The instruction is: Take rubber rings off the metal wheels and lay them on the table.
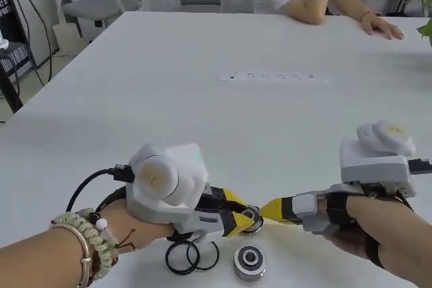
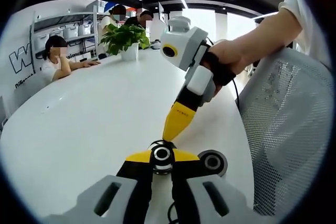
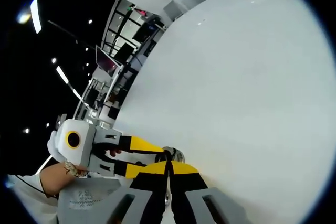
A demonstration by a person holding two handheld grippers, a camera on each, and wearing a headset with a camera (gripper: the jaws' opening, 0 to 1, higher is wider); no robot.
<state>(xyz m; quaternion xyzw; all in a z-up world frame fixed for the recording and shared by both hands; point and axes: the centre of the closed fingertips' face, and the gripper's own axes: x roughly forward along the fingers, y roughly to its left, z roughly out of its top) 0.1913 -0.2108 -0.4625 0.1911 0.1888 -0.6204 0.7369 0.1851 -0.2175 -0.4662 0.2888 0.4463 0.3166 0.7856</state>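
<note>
As the small silver metal wheel (image 2: pixel 161 154) is clamped in the left gripper (image 1: pixel 244 220) just over the white table (image 1: pixel 202 99), the right gripper (image 1: pixel 264 211), jaws pressed together, is set against its rim; the wheel may be knocked loose by a slipping tip.

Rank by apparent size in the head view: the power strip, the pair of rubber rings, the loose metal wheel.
1. power strip, longest despite being farthest.
2. rubber rings, as a pair.
3. loose metal wheel; one ring alone looks about its size.
</note>
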